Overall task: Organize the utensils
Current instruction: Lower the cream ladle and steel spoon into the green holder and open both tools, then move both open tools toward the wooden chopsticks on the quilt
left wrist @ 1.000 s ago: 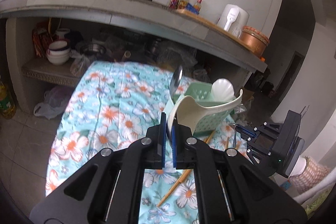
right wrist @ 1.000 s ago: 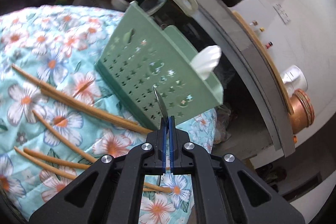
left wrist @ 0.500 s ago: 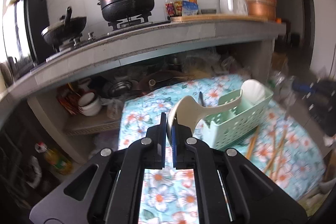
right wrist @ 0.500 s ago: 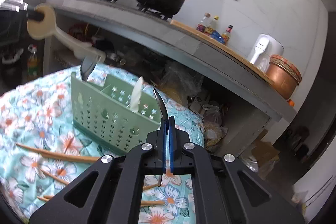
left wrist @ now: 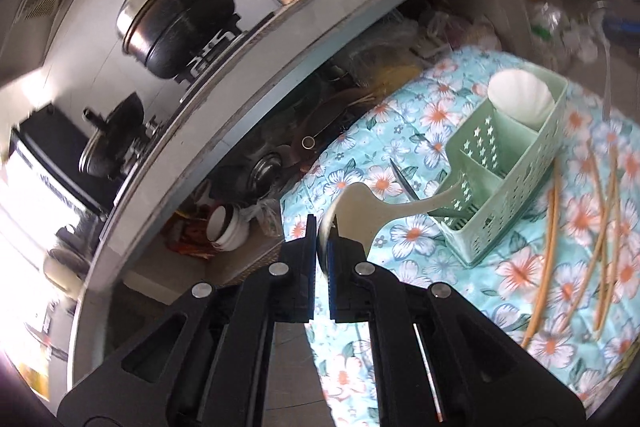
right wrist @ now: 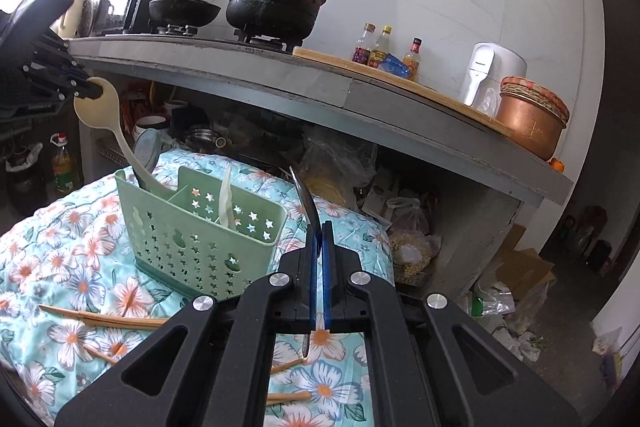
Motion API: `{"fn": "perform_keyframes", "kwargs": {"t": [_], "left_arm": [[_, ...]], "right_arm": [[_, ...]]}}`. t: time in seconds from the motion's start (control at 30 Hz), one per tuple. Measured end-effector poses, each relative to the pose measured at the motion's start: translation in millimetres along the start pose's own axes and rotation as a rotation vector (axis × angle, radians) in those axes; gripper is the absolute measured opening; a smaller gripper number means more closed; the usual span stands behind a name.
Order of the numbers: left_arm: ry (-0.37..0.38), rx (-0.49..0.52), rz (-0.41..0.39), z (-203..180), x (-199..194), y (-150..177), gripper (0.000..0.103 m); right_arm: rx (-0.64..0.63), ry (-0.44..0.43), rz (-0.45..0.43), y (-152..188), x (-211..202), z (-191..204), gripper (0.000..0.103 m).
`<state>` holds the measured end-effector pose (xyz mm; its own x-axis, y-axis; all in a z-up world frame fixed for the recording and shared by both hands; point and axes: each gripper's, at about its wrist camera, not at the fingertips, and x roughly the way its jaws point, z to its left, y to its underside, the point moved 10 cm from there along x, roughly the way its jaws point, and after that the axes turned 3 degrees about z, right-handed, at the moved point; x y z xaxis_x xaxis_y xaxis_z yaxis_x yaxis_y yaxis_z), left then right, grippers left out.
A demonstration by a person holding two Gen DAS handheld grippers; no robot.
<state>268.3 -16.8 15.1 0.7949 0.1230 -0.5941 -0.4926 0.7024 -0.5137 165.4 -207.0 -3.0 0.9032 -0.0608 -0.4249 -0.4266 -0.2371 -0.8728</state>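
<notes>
My left gripper (left wrist: 320,247) is shut on the bowl of a cream plastic ladle (left wrist: 364,209); its handle reaches down into the left compartment of the green utensil caddy (left wrist: 516,195). In the right wrist view the ladle (right wrist: 108,119) slants up from the caddy (right wrist: 192,247) to the left gripper (right wrist: 86,91). My right gripper (right wrist: 318,247) is shut on a metal spoon (right wrist: 306,203), held to the right of the caddy. A white spoon (left wrist: 520,99) and a metal spoon (left wrist: 404,181) stand in the caddy. Wooden chopsticks (left wrist: 548,255) lie on the cloth.
The caddy stands on a table with a floral cloth (right wrist: 52,267). Behind is a concrete counter (right wrist: 320,87) with a black pot (right wrist: 276,3), a wok, sauce bottles, a white kettle (right wrist: 488,75) and a copper pot. Bowls and bags fill the shelf below.
My left gripper has swung and tilted, lowering the ladle handle into the caddy's left compartment. My right gripper has pulled back and levelled, still holding its spoon.
</notes>
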Motion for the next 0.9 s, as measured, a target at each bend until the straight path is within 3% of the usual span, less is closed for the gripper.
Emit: {"fn": "perform_keyframes", "kwargs": {"t": [0.1, 0.2, 0.4, 0.5, 0.63, 0.9], "left_arm": [[-0.001, 0.067, 0.034, -12.1, 10.1, -5.4, 0.004], [0.027, 0.065, 0.032, -18.6, 14.7, -13.7, 0.005], [0.213, -0.097, -0.011, -23.0, 18.7, -26.9, 0.008], [0.320, -0.209, -0.069, -20.1, 16.6, -33.1, 0.012], [0.414, -0.357, -0.161, -8.9, 9.2, -37.7, 0.030], [0.479, -0.546, -0.263, 9.7, 3.0, -24.6, 0.052]], "right_arm": [[0.019, -0.008, -0.010, -1.1, 3.7, -5.8, 0.002], [0.047, -0.026, -0.023, -5.3, 4.6, -12.6, 0.002], [0.145, -0.104, -0.057, -23.9, 4.7, -29.9, 0.002], [0.205, -0.160, -0.085, -40.0, 3.3, -38.6, 0.002], [0.271, -0.237, -0.134, -68.9, 2.9, -46.2, 0.002], [0.314, -0.339, -0.202, -120.4, 15.2, -41.9, 0.002]]}}
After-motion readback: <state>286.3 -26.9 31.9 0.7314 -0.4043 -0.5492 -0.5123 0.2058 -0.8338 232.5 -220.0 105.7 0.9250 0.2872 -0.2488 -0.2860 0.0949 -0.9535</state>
